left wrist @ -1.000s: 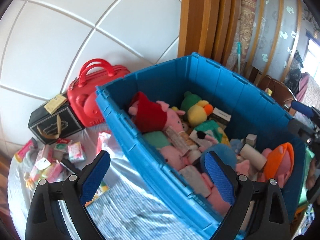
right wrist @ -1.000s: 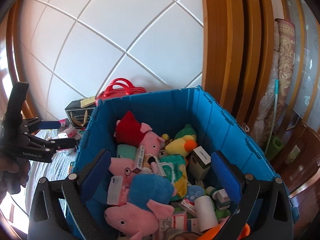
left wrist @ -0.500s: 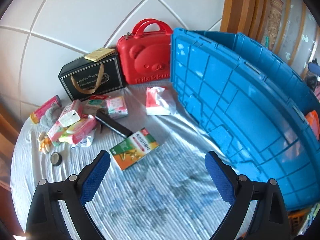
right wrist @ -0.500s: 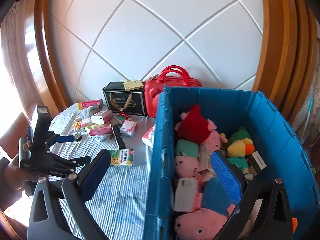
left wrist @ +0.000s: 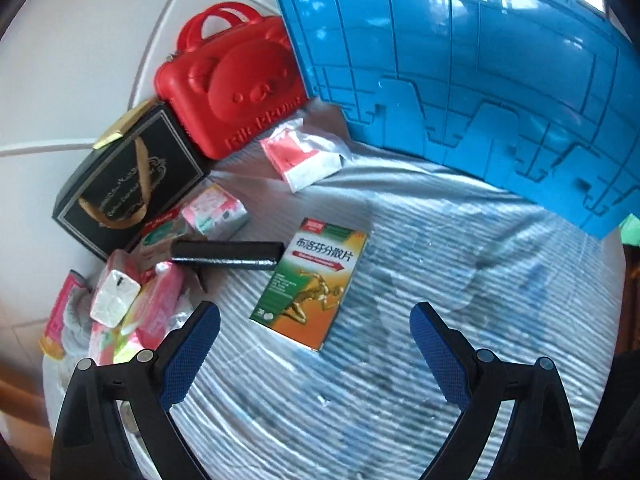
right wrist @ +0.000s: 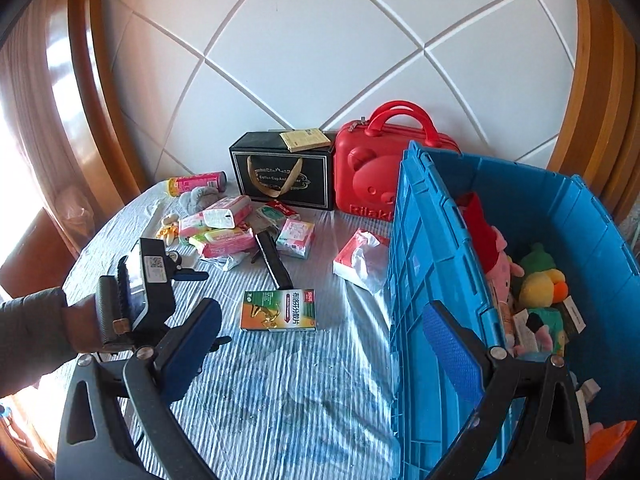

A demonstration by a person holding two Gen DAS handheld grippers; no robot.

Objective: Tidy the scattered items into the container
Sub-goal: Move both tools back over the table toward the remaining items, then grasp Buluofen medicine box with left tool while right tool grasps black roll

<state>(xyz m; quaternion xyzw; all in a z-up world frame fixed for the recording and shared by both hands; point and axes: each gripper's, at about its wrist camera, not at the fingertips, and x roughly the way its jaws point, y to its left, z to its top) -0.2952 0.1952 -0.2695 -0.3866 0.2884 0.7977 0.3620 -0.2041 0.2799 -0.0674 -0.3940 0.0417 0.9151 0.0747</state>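
Observation:
A blue crate [right wrist: 432,248] stands on the right of the table, holding plush toys [right wrist: 540,284] and small boxes; its outer wall [left wrist: 480,92] fills the left wrist view's upper right. A green-orange medicine box [left wrist: 310,282] [right wrist: 279,310] lies flat on the striped cloth. My left gripper [left wrist: 314,350] is open and empty, low over the cloth just short of that box. It also shows in the right wrist view [right wrist: 200,304]. My right gripper [right wrist: 322,350] is open and empty, above the crate's near wall. A black bar [left wrist: 226,255], a red-white tissue pack [left wrist: 302,160] and pink packs [left wrist: 152,312] lie scattered.
A red bear case [left wrist: 236,84] [right wrist: 368,172] and a black gift box [left wrist: 128,176] [right wrist: 284,172] stand against the white tiled wall. A pink tube [right wrist: 196,182] and a grey plush [right wrist: 198,198] lie at the far left. Wooden frames flank the wall.
Both grippers swung left, away from the crate's inside toward the scattered items. The left gripper dropped lower and closer to the medicine box. Both stayed open.

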